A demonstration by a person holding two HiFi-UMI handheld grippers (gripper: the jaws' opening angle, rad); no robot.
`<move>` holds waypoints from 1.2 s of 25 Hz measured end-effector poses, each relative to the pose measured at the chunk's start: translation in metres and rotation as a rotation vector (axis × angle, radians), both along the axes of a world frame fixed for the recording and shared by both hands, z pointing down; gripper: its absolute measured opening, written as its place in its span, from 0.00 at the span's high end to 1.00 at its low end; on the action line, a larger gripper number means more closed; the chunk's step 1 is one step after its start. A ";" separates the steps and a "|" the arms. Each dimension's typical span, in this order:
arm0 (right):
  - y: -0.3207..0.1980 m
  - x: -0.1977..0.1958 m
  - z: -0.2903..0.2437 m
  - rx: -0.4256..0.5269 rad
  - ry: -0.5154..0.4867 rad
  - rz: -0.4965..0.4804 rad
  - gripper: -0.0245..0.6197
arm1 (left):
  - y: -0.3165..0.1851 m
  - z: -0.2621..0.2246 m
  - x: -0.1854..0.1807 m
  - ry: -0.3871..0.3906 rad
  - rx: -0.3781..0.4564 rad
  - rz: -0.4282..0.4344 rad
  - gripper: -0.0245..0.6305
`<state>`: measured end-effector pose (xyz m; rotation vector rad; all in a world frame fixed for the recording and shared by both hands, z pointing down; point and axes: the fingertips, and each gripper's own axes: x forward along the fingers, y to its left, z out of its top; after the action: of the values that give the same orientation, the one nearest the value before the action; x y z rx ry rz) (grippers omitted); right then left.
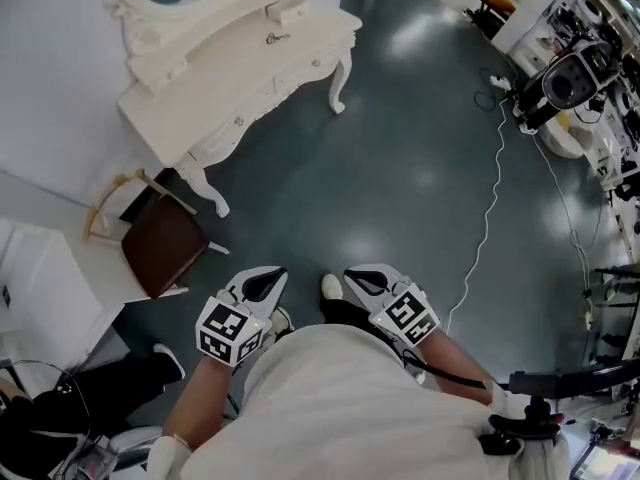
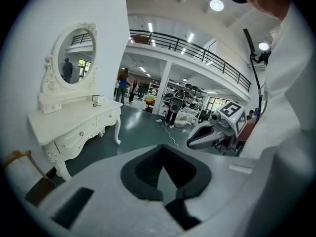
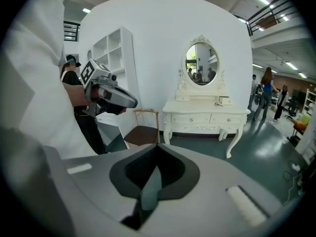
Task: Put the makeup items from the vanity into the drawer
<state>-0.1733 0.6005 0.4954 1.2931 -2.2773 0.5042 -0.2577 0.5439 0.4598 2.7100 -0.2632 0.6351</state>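
The white vanity (image 1: 215,93) with its oval mirror stands far ahead against the wall, also in the left gripper view (image 2: 74,127) and the right gripper view (image 3: 205,117). On its top lie a small white box (image 1: 286,10) and a small dark item (image 1: 275,38). Its drawers are closed. My left gripper (image 1: 272,276) and right gripper (image 1: 356,275) are held close to the person's chest, side by side, well short of the vanity. Each one's jaws are together with nothing between them (image 2: 162,154) (image 3: 156,157).
A wooden chair with a brown seat (image 1: 160,243) stands left of the vanity. A white cable (image 1: 490,218) trails over the dark floor toward equipment (image 1: 560,83) at the right. People stand in the background hall (image 2: 175,107). White shelves (image 3: 111,53) line the wall.
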 end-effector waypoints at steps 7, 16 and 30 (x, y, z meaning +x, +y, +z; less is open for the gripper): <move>-0.036 0.101 0.006 0.022 -0.026 -0.077 0.96 | -0.020 -0.015 0.089 -0.014 0.008 -0.104 0.96; -0.070 0.155 0.011 0.034 -0.039 -0.077 0.90 | -0.057 -0.022 0.145 -0.016 0.023 -0.108 0.96; -0.259 0.158 0.008 0.059 0.000 -0.128 0.88 | -0.223 -0.015 0.159 0.050 0.038 -0.108 0.92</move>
<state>-0.0157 0.3418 0.5034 1.1657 -2.3724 0.3947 -0.0986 0.3207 0.4445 2.7215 -0.4093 0.5357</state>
